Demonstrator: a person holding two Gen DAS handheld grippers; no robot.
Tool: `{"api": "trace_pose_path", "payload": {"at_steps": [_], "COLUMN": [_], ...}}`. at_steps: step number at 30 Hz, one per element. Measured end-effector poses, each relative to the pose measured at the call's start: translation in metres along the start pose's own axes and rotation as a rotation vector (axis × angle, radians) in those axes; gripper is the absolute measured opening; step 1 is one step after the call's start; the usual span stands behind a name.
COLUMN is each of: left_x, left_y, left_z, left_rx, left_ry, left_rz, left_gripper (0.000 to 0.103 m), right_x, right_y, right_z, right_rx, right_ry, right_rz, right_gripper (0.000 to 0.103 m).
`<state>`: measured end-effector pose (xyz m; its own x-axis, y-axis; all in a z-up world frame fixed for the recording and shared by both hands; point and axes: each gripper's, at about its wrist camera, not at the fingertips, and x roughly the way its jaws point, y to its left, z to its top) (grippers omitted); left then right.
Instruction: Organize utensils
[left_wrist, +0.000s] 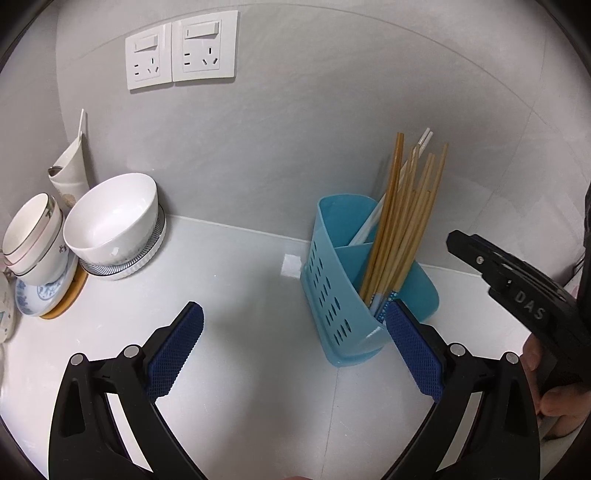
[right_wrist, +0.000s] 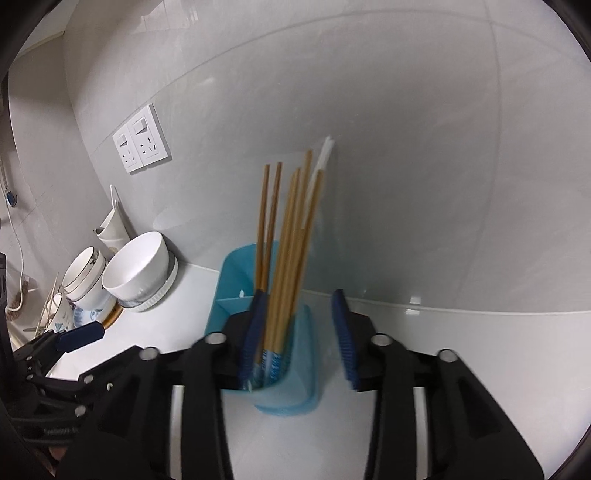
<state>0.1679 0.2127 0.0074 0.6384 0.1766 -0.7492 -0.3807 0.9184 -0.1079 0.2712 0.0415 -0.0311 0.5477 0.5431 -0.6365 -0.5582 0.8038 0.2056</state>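
The right hand-held gripper (right_wrist: 301, 339) hangs half open over the blue holder (right_wrist: 284, 369), with the wooden chopsticks (right_wrist: 291, 251) standing loose between its pads and nothing gripped. I think it should lift straight up so it does not knock them over. The left hand-held gripper (left_wrist: 295, 347) is wide and empty. The white surface (left_wrist: 240, 277) meets a grey wall. At ten o'clock sit white bowls (left_wrist: 110, 225), and wall sockets (left_wrist: 181, 50) are higher up.

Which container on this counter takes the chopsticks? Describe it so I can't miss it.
Start at the double white wall socket and drop right to the white countertop. There stands a light blue perforated plastic holder, split into compartments. Unlike the white ceramic bowls at left, it bristles with bamboo chopsticks.
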Motion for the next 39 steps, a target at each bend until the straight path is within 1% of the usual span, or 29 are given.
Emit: {"api": "trace_pose_path", "payload": {"at_steps": [2, 4, 6, 7, 9, 11, 14, 17, 20, 23, 33, 39], "left_x": [-0.006, -0.012, -0.017, -0.019, -0.024, -0.03, -0.04, -0.046, -0.049, -0.049, -0.049, -0.048], "left_y": [-0.003, -0.006, -0.008, -0.009, -0.011, -0.014, -0.019, -0.022, -0.023, -0.026, -0.03, -0.031], "left_z": [-0.001, -0.004, -0.008, -0.01, -0.015, -0.02, -0.026, -0.03, -0.035, -0.038, -0.037, -0.035], "left_rx": [-0.004, -0.014, -0.023, -0.029, -0.036, -0.034, -0.023, -0.007, -0.014, -0.009, -0.012, -0.011], "left_ry": [-0.002, -0.003, 0.001, 0.004, 0.009, 0.015, 0.011, 0.006, 0.006, 0.007, 0.013, 0.009], "left_rz": [0.002, 0.003, 0.008, 0.013, 0.013, 0.007, -0.004, 0.001, -0.017, -0.001, -0.003, -0.008], "left_gripper": [0.097, 0.097, 0.097, 0.097, 0.097, 0.097, 0.097, 0.097, 0.097, 0.097, 0.097, 0.097], "right_x": [-0.01, -0.022, -0.032, -0.036, -0.046, -0.055, -0.069, -0.076, -0.078, -0.077, -0.073, -0.071], "right_y": [-0.005, -0.009, -0.011, -0.013, -0.016, -0.017, -0.018, -0.018, -0.018, -0.021, -0.025, -0.026], "right_z": [0.0, -0.002, -0.006, -0.008, -0.013, -0.016, -0.022, -0.028, -0.034, -0.038, -0.037, -0.037], "right_rx": [-0.003, -0.025, -0.049, -0.052, -0.057, -0.061, -0.073, -0.101, -0.111, -0.106, -0.085, -0.083], "right_ry": [0.004, 0.011, 0.019, 0.028, 0.039, 0.045, 0.063, 0.082, 0.111, 0.134, 0.153, 0.161], "right_rz": [-0.008, -0.029, -0.051, -0.055, -0.055, -0.055, -0.048, -0.048, -0.038, -0.043, -0.017, -0.015], "right_gripper": [0.059, 0.067, 0.073, 0.077, 0.08, 0.088, 0.092, 0.094, 0.094, 0.094, 0.094, 0.094]}}
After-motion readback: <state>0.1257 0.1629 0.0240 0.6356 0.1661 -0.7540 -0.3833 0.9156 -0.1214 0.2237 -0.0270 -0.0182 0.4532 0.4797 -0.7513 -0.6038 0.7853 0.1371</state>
